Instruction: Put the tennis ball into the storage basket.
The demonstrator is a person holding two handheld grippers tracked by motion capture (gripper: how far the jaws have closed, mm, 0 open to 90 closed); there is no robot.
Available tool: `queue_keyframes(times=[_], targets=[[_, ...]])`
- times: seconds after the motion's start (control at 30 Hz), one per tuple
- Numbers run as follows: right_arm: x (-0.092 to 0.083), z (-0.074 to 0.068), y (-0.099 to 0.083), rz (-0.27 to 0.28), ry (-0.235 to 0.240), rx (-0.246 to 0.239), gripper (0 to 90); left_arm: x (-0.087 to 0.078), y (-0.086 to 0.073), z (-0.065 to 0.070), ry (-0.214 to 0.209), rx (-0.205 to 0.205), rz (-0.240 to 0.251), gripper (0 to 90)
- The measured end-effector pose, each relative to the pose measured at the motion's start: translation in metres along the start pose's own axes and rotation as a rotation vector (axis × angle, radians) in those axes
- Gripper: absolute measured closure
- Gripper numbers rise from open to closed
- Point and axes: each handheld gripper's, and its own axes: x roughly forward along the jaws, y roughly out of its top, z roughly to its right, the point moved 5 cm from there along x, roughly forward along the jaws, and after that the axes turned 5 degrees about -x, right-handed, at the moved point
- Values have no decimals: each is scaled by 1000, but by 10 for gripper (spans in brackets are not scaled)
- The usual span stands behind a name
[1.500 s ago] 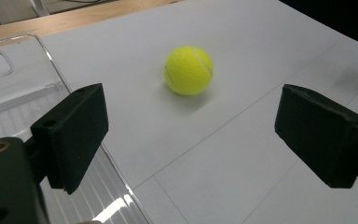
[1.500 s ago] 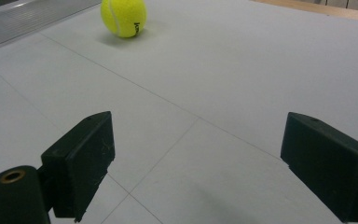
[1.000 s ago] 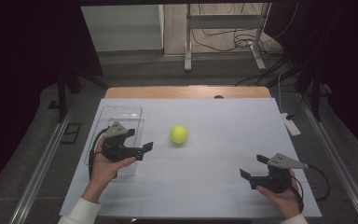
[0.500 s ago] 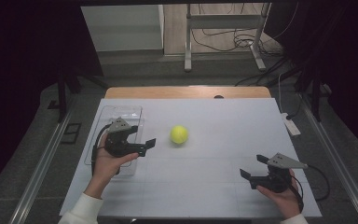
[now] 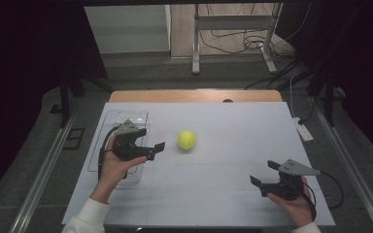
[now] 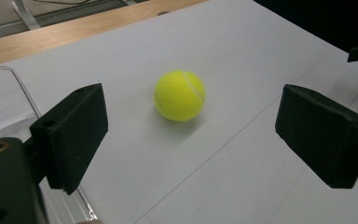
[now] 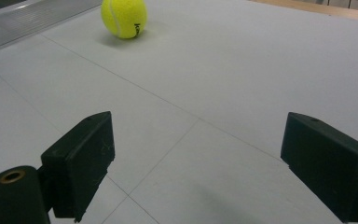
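On the table (image 5: 223, 194), the left hand-held gripper (image 5: 156, 149), jaws wide and empty, faces the tennis ball (image 5: 186, 140); the right hand-held gripper (image 5: 264, 173) gapes empty too.

White sleeves (image 5: 85, 221) — black claws (image 5: 156, 150), grey three-cornered plates, trailing cables

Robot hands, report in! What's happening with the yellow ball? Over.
Left gripper open, aimed at tennis ball, not touching. Right gripper open, far off. Ball alone on table. Path clear.

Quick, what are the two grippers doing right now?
Left gripper: open, empty, aimed at the ball.
Right gripper: open, empty, far from the ball.
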Motion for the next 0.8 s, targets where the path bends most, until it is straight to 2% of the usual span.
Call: queue_keyframes(times=[0.8], targets=[[1, 0, -1, -7, 3, -8, 102, 22, 11, 8, -25, 30, -52, 106]])
